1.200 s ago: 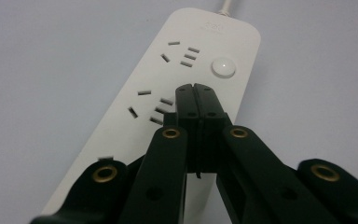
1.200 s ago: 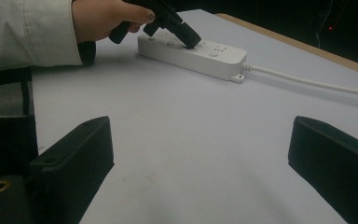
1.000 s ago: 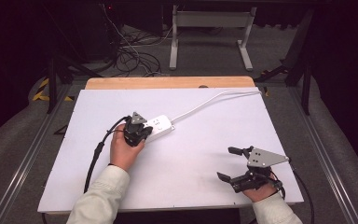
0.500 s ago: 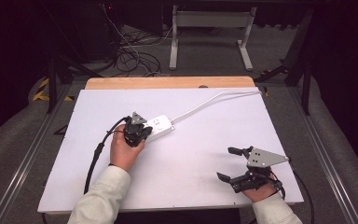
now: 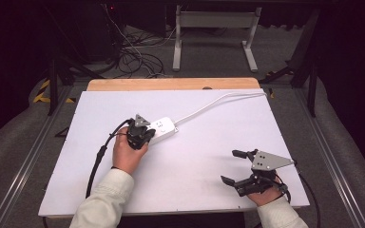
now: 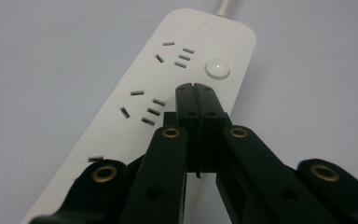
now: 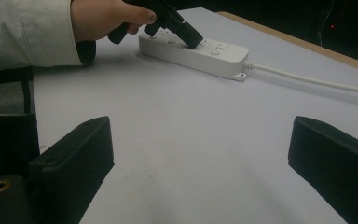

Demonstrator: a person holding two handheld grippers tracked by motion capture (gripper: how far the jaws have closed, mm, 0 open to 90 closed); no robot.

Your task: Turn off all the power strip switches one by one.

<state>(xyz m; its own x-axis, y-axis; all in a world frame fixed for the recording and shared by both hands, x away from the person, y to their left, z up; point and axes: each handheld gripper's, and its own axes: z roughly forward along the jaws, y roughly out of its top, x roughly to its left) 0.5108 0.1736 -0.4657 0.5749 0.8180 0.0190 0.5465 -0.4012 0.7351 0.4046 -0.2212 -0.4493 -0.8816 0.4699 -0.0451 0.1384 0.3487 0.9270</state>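
Observation:
A white power strip (image 5: pixel 165 127) lies on the white board (image 5: pixel 228 128), its white cord (image 5: pixel 218 101) running off to the back right. My left gripper (image 5: pixel 147 134) is shut and empty. Its tips (image 6: pixel 196 89) rest on top of the strip (image 6: pixel 121 135), just short of the round button (image 6: pixel 217 67). From the right gripper view, the left gripper (image 7: pixel 193 41) slants down onto the strip (image 7: pixel 214 53). My right gripper (image 5: pixel 228 166) sits near the board's front right, jaws wide open, nothing between them (image 7: pixel 200 126).
A wooden table edge (image 5: pixel 171 84) shows behind the board. The left gripper's black cable (image 5: pixel 97 159) trails off the board's front left. Beyond the table are loose floor cables (image 5: pixel 138 57) and a metal stand (image 5: pixel 214 28).

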